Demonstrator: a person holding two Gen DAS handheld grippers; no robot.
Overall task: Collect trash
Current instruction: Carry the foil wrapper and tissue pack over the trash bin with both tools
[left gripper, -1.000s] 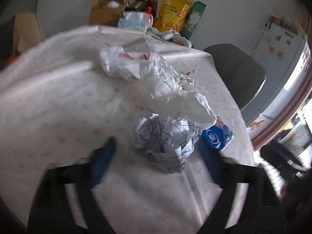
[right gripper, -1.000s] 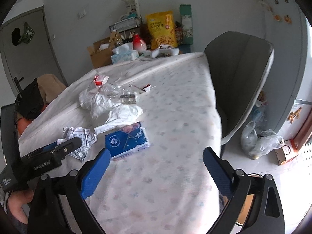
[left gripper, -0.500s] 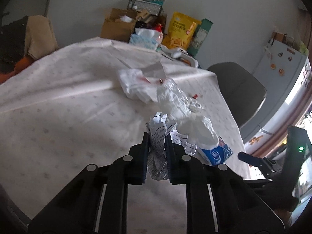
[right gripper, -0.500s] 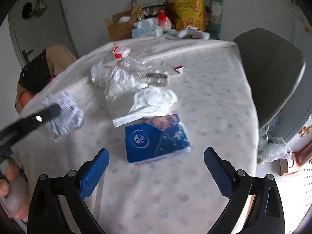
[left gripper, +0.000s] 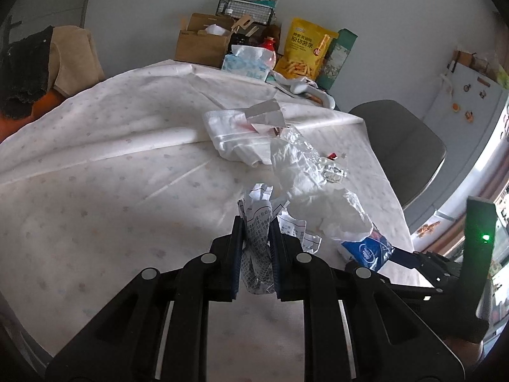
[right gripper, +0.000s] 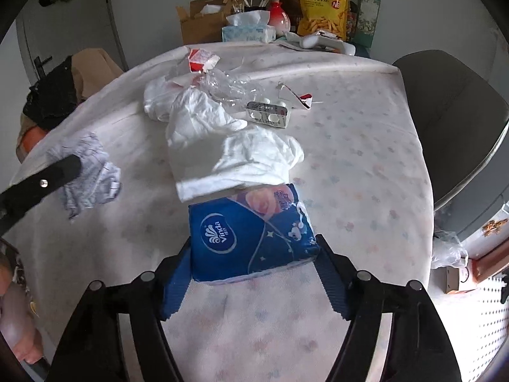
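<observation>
Left gripper [left gripper: 257,238] is clamped on crumpled printed paper [left gripper: 258,222]. Right gripper [right gripper: 251,273] is closing around the blue tissue pack [right gripper: 248,238] on the table [right gripper: 366,191]; its pads appear just short of contact.

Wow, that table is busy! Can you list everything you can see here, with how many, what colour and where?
Crumpled printed paper: one, white with black print, pinched in the left tongs.
Tissue pack: one, blue, near table edge, between the right tongs' fingers.
White plastic bags: a loose pile, just beyond the tissue pack.
Clear wrapper: one, crinkled, behind the bags.
Pill blister: one, silver, mid-table.
Small carton: one, red and white, far side of the pile.
Tissue box: one, pale blue, table's far end.
Snack bag: one, yellow, far end.
Cardboard box: one, brown, far end.
Chair: one, grey, beside the table.
Tablecloth: one, white, dotted.
Left tongs: black, shut on the paper.
Right tongs: black with blue pads, closing around the pack.
</observation>
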